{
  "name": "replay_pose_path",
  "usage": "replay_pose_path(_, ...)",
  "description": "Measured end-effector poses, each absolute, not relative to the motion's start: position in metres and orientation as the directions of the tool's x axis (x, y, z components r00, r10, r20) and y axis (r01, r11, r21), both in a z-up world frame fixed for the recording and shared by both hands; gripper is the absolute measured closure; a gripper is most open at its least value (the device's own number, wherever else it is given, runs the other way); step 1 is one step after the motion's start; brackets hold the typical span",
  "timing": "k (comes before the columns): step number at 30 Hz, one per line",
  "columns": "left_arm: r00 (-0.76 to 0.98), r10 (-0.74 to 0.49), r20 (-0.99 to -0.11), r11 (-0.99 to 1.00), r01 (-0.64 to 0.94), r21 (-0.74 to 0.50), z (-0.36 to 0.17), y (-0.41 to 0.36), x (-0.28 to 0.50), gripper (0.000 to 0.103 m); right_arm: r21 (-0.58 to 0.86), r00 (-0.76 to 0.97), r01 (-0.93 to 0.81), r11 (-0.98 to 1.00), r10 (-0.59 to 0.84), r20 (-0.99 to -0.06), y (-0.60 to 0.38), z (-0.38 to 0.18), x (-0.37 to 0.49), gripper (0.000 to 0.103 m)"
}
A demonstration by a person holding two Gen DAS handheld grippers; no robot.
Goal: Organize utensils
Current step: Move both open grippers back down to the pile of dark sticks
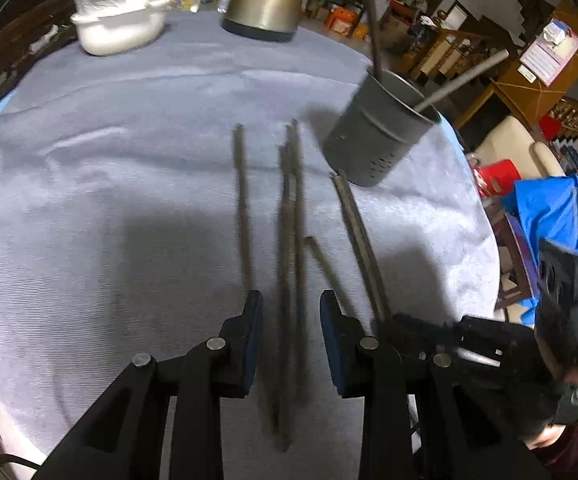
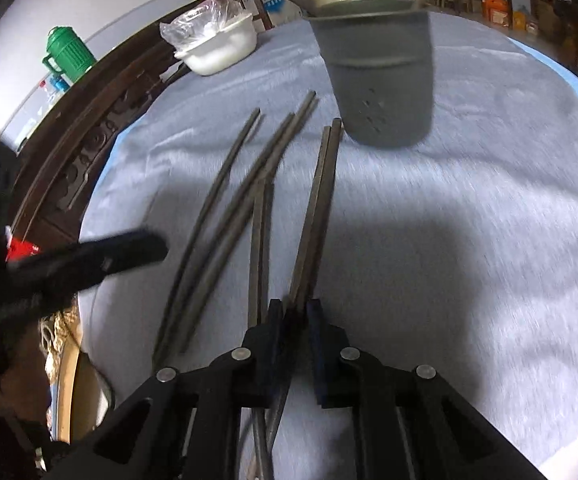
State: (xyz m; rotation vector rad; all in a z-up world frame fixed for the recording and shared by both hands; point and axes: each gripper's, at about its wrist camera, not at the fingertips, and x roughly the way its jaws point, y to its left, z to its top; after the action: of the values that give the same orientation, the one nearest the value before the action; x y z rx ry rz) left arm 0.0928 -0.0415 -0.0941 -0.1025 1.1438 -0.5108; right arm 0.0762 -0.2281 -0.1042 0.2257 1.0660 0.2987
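Several dark chopsticks (image 1: 293,220) lie side by side on the grey-blue tablecloth (image 1: 129,200). A grey perforated utensil holder (image 1: 377,132) stands beyond them with two utensil handles (image 1: 461,80) sticking out. My left gripper (image 1: 291,312) is open, its jaws standing either side of a pair of chopsticks. My right gripper (image 2: 295,316) is shut on a pair of chopsticks (image 2: 319,200) whose tips point at the holder (image 2: 381,76). The right gripper also shows in the left wrist view (image 1: 393,320), and the left gripper shows in the right wrist view (image 2: 121,256).
A white bowl (image 1: 121,28) with a plastic bag and a metal kettle (image 1: 267,0) stand at the far side. The round table's edge (image 1: 481,216) curves close on the right. A green jug (image 2: 69,54) stands off the table. A carved wooden chair back (image 2: 89,152) borders the left side.
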Motion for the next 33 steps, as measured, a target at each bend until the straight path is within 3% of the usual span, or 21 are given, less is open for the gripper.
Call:
replay_pose_path(4, 0.248, -0.467, -0.849, 0.859, 0.357, -0.368, -0.102, -0.059, 0.094, 0.072, 0.395, 0.445, -0.101, 0.913, 0.397, -0.803, -0.241, -0.106, 0.067, 0.089)
replay_pose_path(10, 0.193, -0.472, -0.86, 0.846, 0.376, -0.379, -0.111, -0.079, 0.1, 0.073, 0.564, 0.54, 0.015, 0.826, 0.468, -0.699, -0.285, -0.102, 0.065, 0.087)
replay_pose_path(15, 0.188, -0.429, -0.884, 0.857, 0.394, -0.332, -0.119, -0.096, 0.108, 0.073, 0.595, 0.577, 0.061, 0.801, 0.458, -0.676, -0.302, -0.104, 0.066, 0.087)
replay_pose_path(22, 0.22, -0.413, -0.884, 0.858, 0.42, -0.296, -0.121, -0.106, 0.115, 0.094, 0.651, 0.619, 0.057, 0.757, 0.485, -0.618, -0.318, -0.115, 0.063, 0.086)
replay_pose_path(33, 0.262, -0.443, -0.857, 0.857, 0.403, -0.32, -0.105, -0.08, 0.131, 0.096, 0.621, 0.6, 0.003, 0.784, 0.496, -0.628, -0.293, -0.108, 0.1, 0.086)
